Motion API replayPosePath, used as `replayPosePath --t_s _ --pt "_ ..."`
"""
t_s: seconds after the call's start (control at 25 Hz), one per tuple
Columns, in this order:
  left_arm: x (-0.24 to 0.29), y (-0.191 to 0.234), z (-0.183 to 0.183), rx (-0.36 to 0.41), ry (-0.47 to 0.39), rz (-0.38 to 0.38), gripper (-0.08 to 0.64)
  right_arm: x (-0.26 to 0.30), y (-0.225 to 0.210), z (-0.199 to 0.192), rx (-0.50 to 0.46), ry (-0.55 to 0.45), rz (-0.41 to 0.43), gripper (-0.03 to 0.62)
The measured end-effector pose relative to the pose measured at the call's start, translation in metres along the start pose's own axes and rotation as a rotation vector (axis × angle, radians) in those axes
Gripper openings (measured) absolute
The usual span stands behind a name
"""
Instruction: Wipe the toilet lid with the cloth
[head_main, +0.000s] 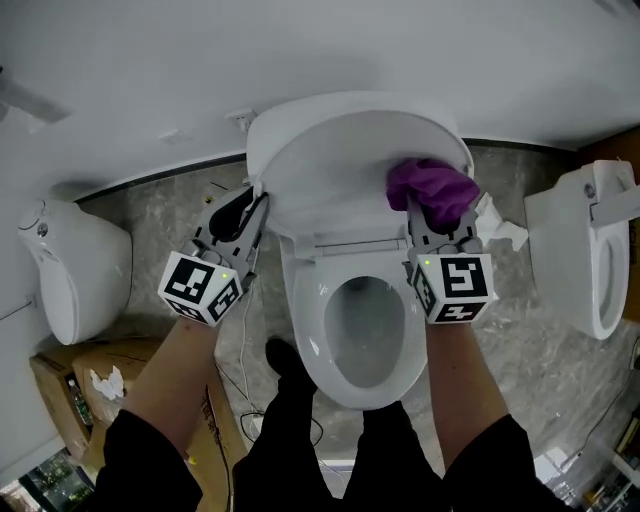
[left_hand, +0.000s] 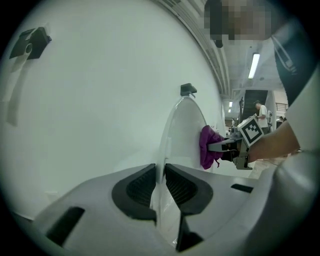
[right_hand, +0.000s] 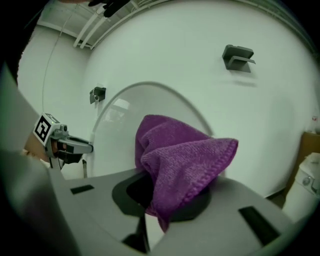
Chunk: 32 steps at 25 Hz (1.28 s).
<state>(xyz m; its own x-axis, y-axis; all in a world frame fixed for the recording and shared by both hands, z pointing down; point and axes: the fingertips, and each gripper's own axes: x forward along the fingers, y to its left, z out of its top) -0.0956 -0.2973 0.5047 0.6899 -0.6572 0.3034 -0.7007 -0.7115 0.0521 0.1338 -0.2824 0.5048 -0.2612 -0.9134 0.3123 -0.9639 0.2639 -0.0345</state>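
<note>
Against the upper right of the raised toilet lid (head_main: 330, 160), the right gripper (head_main: 440, 232) presses the purple cloth (head_main: 432, 190) clamped in its jaws, while the left gripper (left_hand: 161, 185) has its jaws pinched on the lid's left edge; wiping appears under way, with most of the lid probably left

The right gripper (head_main: 440, 222) holds a purple cloth (head_main: 432, 188) at 3 o'clock on the raised toilet lid (head_main: 340, 150). The left gripper (head_main: 256, 200) meets its 9 o'clock edge.
</note>
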Motion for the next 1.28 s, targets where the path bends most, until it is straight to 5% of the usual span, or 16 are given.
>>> replayPosePath --t_s 0.2,0.4,1.04,1.28 --pt "0.000 0.002 0.001 -0.014 -0.028 0.070 0.069 -0.014 -0.040 -0.016 -0.011 0.007 -0.024 0.058" --pt "0.001 0.002 0.001 0.012 -0.053 0.090 0.071 -0.008 -0.033 -0.023 -0.058 -0.005 -0.006 0.058" --pt "0.003 -0.002 0.004 0.018 -0.087 -0.076 0.064 0.062 0.193 -0.039 -0.115 -0.005 0.253 0.058" --pt "0.003 -0.001 0.004 0.011 -0.068 -0.108 0.063 0.067 0.213 -0.047 -0.106 -0.023 0.276 0.058"
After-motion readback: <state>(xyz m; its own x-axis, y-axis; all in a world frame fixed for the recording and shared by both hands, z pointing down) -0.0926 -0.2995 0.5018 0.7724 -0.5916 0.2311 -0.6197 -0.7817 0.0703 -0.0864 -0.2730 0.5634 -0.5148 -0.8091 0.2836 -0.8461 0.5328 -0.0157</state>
